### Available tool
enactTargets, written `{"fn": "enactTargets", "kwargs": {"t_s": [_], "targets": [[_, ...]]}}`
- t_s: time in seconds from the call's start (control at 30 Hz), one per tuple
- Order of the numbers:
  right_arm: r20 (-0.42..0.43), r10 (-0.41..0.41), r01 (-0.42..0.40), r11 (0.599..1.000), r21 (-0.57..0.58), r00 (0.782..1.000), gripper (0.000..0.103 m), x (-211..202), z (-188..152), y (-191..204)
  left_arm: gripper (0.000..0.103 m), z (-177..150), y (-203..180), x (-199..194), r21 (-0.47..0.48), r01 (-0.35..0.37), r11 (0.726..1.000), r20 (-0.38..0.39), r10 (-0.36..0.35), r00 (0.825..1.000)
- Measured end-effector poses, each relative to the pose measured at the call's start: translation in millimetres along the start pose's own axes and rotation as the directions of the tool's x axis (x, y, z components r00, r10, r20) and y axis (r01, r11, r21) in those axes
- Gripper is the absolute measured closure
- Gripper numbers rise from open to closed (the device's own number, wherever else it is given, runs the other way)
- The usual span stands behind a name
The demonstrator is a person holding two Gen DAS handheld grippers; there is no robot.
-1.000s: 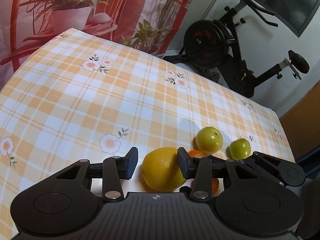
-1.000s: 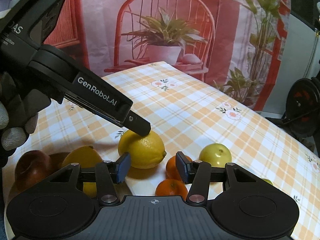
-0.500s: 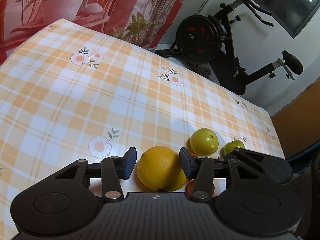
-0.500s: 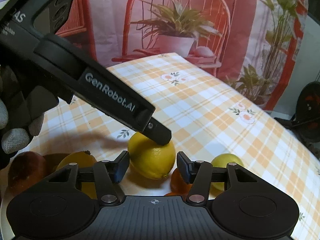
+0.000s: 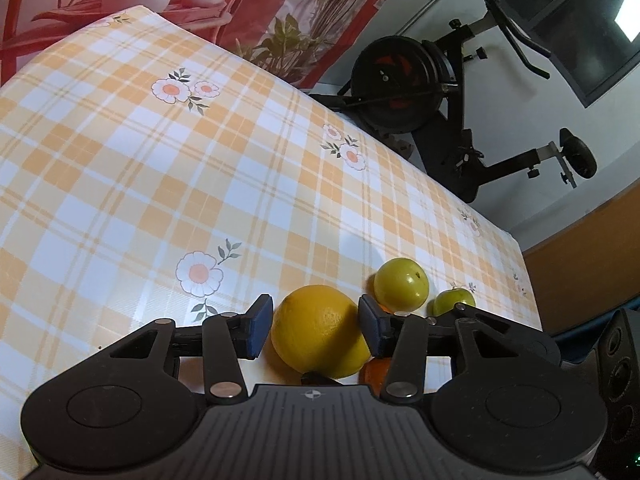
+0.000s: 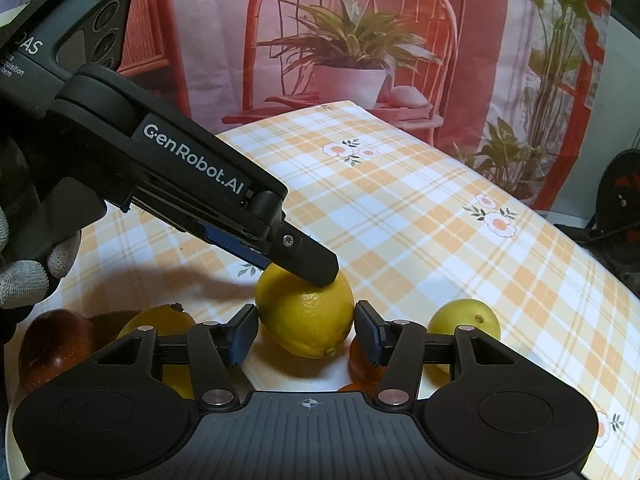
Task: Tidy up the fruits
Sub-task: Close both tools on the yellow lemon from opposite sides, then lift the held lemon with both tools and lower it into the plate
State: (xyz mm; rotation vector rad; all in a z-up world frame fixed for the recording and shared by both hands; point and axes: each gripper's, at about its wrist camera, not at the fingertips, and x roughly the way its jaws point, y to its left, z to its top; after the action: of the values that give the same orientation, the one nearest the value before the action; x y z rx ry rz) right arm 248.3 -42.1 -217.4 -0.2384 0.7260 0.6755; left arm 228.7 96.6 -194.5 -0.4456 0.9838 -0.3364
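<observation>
Far left of the right wrist view: gloved hand (image 6: 24, 280) on the left gripper (image 5: 312, 328), jaws apart, just been closing a little, lemon (image 6: 304, 316) between them. Thin gap at the left pad in its own view, right pad about touching the peel; one fingertip resting on the lemon's top in the right view. No clamp yet. Below that, dark red fruit (image 6: 52, 344) and a yellow fruit (image 6: 160, 320), both on what looks like a white plate (image 6: 272, 372). Centre: lemon on the same plate, straddled by the right gripper (image 6: 304, 332) too, jaws apart, slim gaps both sides. Right: mandarin (image 6: 360, 360) tucked just beside the lemon, yellow-green fruit (image 6: 464, 320) further out on the checked tablecloth (image 6: 400, 208). Probably firm, fairly light, pebbled rind with decent friction but round, so likely to roll or squirt out. Best gripped across the widest middle, pads square, moderate squeeze. Only one gripper needed; risk of the two knocking together.
</observation>
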Motion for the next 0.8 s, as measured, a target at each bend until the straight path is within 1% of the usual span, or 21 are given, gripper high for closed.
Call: {"fn": "enactTargets", "kwargs": {"t_s": [0.13, 0.23, 0.5, 0.63, 0.8], "targets": [[0.011, 0.000, -0.001, 1.000, 0.009, 1.000, 0.055, -3, -1, 1, 0.055, -1, -4, -3, 0.023, 0.000, 1.000, 0.003, 0.000, 1.000], [0.038, 0.000, -0.001, 1.000, 0.018, 0.999, 0.055, -9, -3, 1, 0.055, -1, -5, -7, 0.023, 0.014, 1.000, 0.013, -0.014, 1.000], [0.085, -0.009, 0.007, 1.000, 0.026, 0.996, 0.055, -38, -2, 7, 0.055, -5, -28, -29, 0.073, 0.014, 0.997, 0.036, -0.017, 0.999], [0.099, -0.012, 0.008, 0.999, 0.035, 0.995, 0.055, -57, -7, 11, 0.055, -15, -44, -41, 0.105, 0.011, 0.994, 0.042, -0.015, 0.999], [0.112, -0.020, 0.015, 0.999, 0.044, 0.993, 0.055, -86, -21, 20, 0.055, -35, -66, -54, 0.165, 0.003, 0.986, 0.048, -0.011, 0.999]]}}
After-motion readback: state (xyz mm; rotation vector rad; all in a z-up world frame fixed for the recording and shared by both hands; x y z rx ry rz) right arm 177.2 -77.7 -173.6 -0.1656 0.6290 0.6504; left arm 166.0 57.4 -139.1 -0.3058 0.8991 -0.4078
